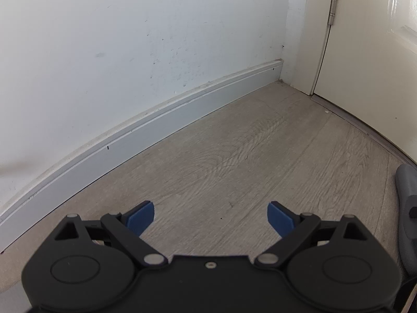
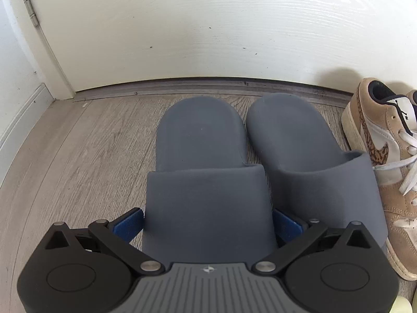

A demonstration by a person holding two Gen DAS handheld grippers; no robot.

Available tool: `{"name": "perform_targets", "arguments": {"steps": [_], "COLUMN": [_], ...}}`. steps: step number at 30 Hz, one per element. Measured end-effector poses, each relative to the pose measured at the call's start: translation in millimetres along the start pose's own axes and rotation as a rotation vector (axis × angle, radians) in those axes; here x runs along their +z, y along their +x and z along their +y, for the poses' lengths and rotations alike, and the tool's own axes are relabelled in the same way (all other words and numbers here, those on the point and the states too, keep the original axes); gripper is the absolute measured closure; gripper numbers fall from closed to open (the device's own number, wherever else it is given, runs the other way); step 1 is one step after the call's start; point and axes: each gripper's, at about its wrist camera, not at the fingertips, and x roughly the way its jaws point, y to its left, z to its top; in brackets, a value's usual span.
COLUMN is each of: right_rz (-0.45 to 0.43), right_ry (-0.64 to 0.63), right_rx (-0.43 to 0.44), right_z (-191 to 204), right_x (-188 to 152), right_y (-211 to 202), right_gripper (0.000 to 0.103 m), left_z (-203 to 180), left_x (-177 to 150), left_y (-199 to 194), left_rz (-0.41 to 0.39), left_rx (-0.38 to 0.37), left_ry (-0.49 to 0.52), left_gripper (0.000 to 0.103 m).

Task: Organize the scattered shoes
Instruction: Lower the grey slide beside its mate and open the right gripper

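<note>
Grey rubber slides, two of them, sat side by side on the wood-look floor (image 2: 78,156), heels toward the white door (image 2: 182,26). The right tool (image 2: 208,224) was down over the strap of the left slide (image 2: 206,177), a blue pad on either side of it and apparently pressing, so it looked clamped on that slide. The other slide (image 2: 307,151) lay just beside it, almost touching, and a tan sneaker (image 2: 378,143) with white laces stood right next to that one on the far right.

Over on the other camera, the left tool (image 1: 211,216) hung above bare floor with its blue pads (image 1: 140,216) wide apart and nothing between them. Skirting board (image 1: 156,122) and scuffed wall (image 1: 130,39) ahead, door hinge (image 1: 333,5) in the corner.
</note>
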Motion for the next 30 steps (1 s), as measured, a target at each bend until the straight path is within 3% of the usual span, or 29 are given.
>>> {"name": "perform_targets", "arguments": {"steps": [3,7,15,20,24,30], "right_rz": [-0.003,-0.010,-0.120,-0.227,-0.300,-0.378], "right_ry": [-0.013,-0.011,-0.081,-0.137,-0.188,-0.024], "right_rx": [-0.050,-0.055,0.036,0.050,-0.020,-0.031], "right_z": [8.7,5.4,-12.6,-33.2,-57.0,-114.8], "right_x": [5.7,13.6,10.4,-19.5,-59.7,-146.3], "right_y": [5.0,-2.3,-59.1,-110.9,-157.2,-228.7], "right_gripper": [0.000,0.000,0.000,0.000,0.000,0.000], "left_z": [-1.6,-2.0,-5.1,-12.0,-23.7,-42.2], "left_x": [-0.6,-0.9,-0.1,1.2,1.4,-2.0], "left_y": [0.2,-0.3,0.2,-2.6,-13.5,-41.2], "left_rz": [-0.001,-0.003,-0.007,-0.019,-0.056,-0.104], "left_rx": [0.011,-0.001,-0.022,-0.049,-0.087,-0.217], "left_ry": [0.012,0.012,0.010,0.021,0.050,0.048], "left_gripper": [0.008,0.008,0.008,0.009,0.008,0.008]}}
